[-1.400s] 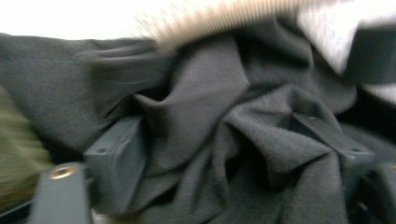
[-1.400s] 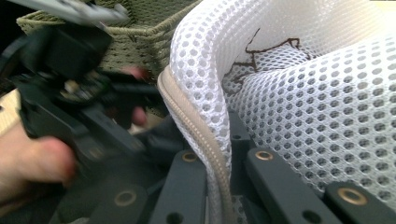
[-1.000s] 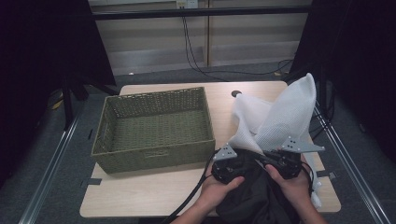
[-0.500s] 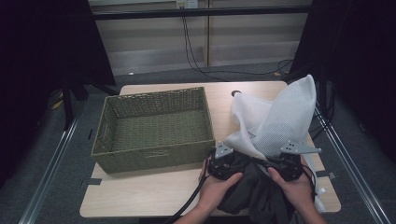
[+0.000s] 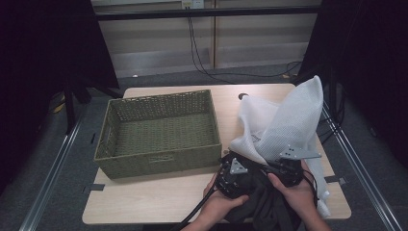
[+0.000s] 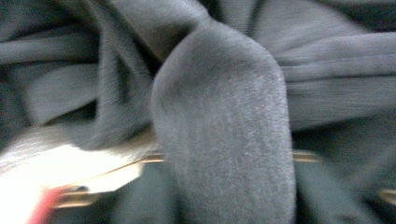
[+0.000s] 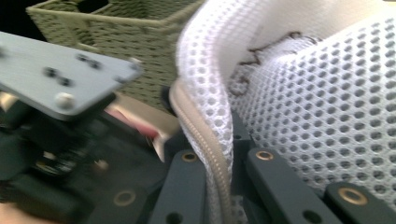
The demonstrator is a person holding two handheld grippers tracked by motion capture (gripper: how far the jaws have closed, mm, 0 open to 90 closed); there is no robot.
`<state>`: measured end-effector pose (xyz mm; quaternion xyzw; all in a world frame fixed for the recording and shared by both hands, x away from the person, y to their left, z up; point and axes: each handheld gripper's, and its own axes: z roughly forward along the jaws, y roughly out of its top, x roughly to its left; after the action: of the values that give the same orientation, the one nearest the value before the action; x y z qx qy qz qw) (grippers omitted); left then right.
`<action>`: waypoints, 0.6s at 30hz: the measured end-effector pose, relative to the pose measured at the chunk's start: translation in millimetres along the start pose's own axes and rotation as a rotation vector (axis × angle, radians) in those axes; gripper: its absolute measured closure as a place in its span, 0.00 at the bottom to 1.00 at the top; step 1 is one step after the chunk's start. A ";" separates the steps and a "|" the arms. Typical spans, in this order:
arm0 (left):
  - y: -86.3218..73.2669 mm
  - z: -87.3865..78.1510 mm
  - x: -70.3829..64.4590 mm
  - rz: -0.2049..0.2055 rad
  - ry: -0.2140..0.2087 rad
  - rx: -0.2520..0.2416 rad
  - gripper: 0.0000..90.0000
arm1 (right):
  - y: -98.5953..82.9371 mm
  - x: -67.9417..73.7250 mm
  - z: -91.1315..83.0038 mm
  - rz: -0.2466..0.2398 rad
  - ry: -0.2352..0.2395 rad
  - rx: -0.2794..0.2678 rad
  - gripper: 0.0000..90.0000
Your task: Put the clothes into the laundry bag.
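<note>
A white mesh bag [image 5: 288,120] stands crumpled on the right of the table, and a dark grey garment [image 5: 269,207] spills from its mouth towards the person. My right gripper [image 5: 288,168] is shut on the bag's zippered edge [image 7: 205,116], which runs between its jaws. My left gripper [image 5: 235,178] sits just left of it, beside the basket's near corner. Bunched grey cloth [image 6: 224,130] lies pressed over its jaws, gripped. The left gripper's grey plate [image 7: 60,77] shows close by in the right gripper view.
An empty green wicker basket [image 5: 159,161] takes up the left and middle of the wooden table [image 5: 154,202]. Bare table runs along the front edge left of the hands. Cables hang over the floor behind the table.
Both hands have stayed near the bag's mouth. The left gripper has shifted slightly with the dark cloth; the bag's upright top has barely moved.
</note>
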<state>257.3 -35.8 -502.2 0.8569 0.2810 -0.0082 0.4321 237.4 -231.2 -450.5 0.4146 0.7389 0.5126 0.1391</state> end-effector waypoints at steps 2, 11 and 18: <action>4.3 -0.2 -1.4 -0.009 -0.004 -0.059 0.89 | 4.2 5.9 -1.6 -0.022 0.023 -0.004 0.98; 33.4 -11.2 -9.1 -0.130 0.162 -0.344 0.90 | 23.2 24.8 -29.8 -0.074 0.096 -0.100 0.99; 20.8 9.0 10.5 -0.187 0.129 -0.217 0.71 | 3.5 4.0 -15.3 -0.009 0.080 0.002 0.99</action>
<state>278.4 -47.3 -495.2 0.7741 0.3860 0.0372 0.5005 226.9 -237.6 -439.9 0.3908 0.7461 0.5275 0.1114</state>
